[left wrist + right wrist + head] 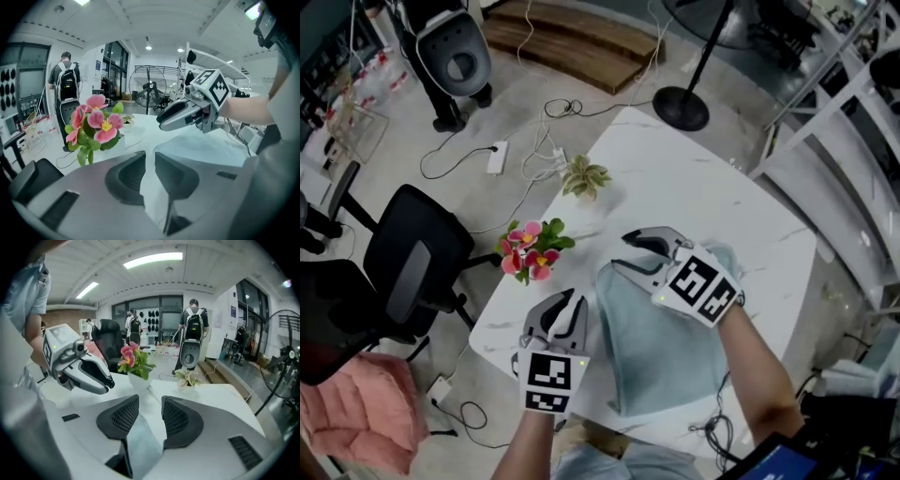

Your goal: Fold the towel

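Right claw point(625, 253): jaws stand well apart, with a strip of the towel point(140, 446) lying in the gap between them and neither pad pressing on it.
Left claw point(567, 305): jaws narrow, only a slim gap, nothing in it; it hovers just left of the cloth.
Towel position: spread on the near part of the table point(675, 178), below the right claw, its near edge close to the table's rim.
Risk 1: the loose strip may snag on a pad as the right claw pulls away, dragging the layer up and spoiling the fold.
Risk 2: any tug toward the person could slide the cloth over the rim, since little table lies beyond it.
Risk 3: the pink flowers point(530, 248) stand near the left claw; a wide swing could topple them.
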The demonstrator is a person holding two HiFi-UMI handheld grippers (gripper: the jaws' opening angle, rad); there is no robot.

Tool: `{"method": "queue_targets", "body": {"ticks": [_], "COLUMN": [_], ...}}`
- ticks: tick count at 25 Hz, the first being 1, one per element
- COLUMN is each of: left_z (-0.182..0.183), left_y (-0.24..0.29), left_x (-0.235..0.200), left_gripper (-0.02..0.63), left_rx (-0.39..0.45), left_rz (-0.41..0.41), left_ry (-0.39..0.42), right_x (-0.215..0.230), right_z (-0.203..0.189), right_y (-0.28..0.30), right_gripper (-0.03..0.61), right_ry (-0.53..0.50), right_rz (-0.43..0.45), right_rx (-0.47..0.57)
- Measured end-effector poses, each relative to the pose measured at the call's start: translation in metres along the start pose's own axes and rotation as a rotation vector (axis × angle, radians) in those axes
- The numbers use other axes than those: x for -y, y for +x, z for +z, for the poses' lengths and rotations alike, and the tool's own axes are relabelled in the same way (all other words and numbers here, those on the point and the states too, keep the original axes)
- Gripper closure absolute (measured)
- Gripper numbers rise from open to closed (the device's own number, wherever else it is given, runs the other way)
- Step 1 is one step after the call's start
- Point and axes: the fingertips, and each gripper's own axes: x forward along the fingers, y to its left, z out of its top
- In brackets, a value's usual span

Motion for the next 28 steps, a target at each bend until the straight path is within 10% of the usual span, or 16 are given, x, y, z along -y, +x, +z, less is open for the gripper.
{"method": "queue_targets", "body": {"ticks": [8,21,28], "left_z": [0.020,0.027,-0.020], "left_y": [-0.045,-0.057,-0.025], "left_x": [0.044,0.149,0.185], "left_gripper": [0.548,0.548,0.551], "left_rx": [0.071,0.086,-0.005], "left_rz": [-0.034,-0.282,-0.458], "left_ry": [0.080,0.281,0.358], "right_x": [-0.030,-0.170,-0.143], "right_z": [0.004,-0.203,-0.239], "right_y": [-0.103,-0.243,-0.274], "right_gripper": [0.414,0.420,0.469], "right_ry": [0.101,0.699,0.765], "right_rz": [-0.258,-0.720,-0.948], "right_rx": [0.107,0.070,0.026]}}
